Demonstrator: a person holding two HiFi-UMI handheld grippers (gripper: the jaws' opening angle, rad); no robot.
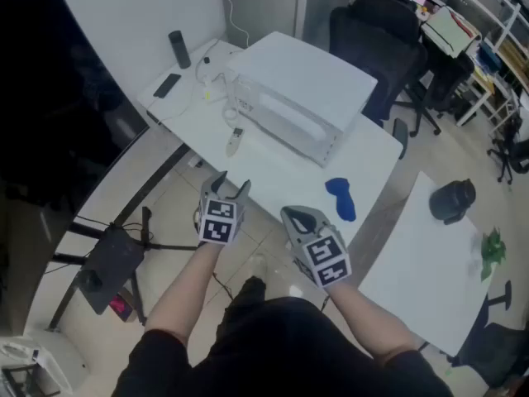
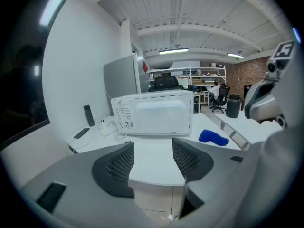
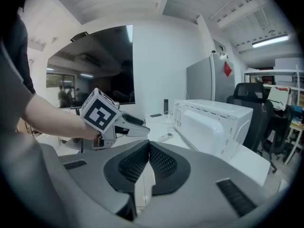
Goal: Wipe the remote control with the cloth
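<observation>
Hovering off the near edge of the table (image 1: 273, 176), the left gripper (image 1: 230, 187) is gaping empty, likely readying for the remote control (image 1: 235, 141); the right gripper (image 1: 299, 215) is hanging pinched closed, empty, near the cloth (image 1: 340, 198).

Operator: black short-sleeved top (image 1: 273, 337). Grey moulded-plastic left gripper (image 1: 232, 185) and right gripper (image 1: 291, 214); black mesh-textured pads (image 2: 114, 167), black-and-white square-marker cubes (image 1: 219, 222) at 6 o'clock.
</observation>
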